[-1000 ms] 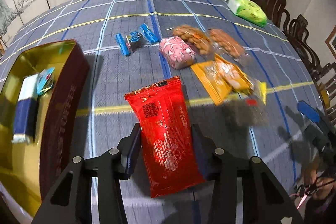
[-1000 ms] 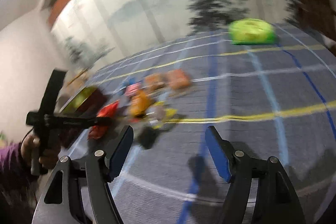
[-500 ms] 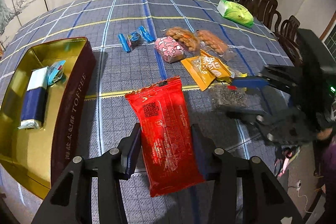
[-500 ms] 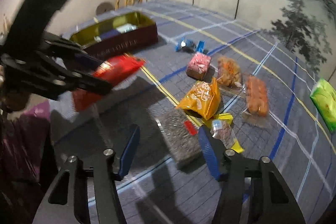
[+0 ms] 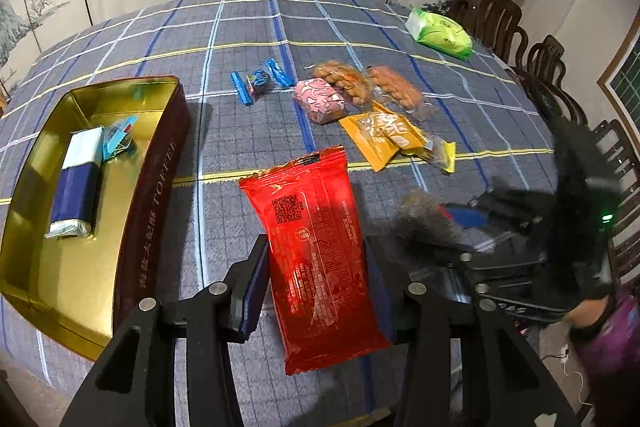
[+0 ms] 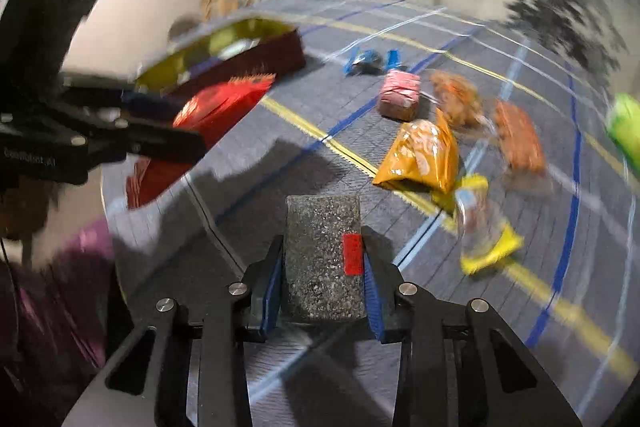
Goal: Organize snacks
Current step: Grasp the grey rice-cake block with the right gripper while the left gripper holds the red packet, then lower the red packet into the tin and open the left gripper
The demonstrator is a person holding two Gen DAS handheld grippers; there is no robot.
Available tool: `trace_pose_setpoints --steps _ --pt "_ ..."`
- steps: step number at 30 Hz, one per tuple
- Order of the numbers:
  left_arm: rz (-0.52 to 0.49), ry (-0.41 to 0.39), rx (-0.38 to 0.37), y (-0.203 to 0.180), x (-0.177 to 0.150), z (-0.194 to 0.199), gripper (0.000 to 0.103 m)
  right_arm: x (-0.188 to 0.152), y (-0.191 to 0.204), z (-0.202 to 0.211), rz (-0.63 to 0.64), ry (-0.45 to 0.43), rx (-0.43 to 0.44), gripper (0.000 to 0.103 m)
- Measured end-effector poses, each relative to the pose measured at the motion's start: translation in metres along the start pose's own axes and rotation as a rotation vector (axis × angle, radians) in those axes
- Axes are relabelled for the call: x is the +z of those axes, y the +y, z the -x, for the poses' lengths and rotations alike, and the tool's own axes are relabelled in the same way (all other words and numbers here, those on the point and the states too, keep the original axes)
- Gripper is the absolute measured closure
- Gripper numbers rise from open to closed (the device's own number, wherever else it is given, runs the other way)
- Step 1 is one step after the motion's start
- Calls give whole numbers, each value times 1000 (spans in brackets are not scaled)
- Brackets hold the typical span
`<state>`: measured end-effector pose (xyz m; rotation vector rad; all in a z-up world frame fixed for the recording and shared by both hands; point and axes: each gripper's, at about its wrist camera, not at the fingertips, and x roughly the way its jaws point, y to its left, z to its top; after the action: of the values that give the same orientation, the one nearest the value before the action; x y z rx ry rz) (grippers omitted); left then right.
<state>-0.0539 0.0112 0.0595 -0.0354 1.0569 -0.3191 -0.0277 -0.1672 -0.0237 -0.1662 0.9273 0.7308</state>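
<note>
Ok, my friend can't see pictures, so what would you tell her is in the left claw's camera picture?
The left claw grips a red snack packet above a blue plaid tablecloth. An open gold toffee tin sits to the left with a blue-and-white packet inside. More snacks lie beyond: a pink packet, an orange packet and a green pack.
</note>
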Motion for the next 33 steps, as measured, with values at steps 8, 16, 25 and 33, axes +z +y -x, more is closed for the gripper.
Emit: trace_pose_setpoints --steps 8,16,25,33 --pt "11 -48 -21 11 -4 37 62 -1 -1 -9 -115 -55 -35 67" --pt "42 -60 95 72 4 60 62 -4 1 -7 -118 -72 -41 67" --pt "26 -21 211 137 24 26 62 -5 4 -7 -114 -80 -52 67" --pt "-65 6 218 148 48 -17 63 -4 4 -6 -123 -83 -52 67"
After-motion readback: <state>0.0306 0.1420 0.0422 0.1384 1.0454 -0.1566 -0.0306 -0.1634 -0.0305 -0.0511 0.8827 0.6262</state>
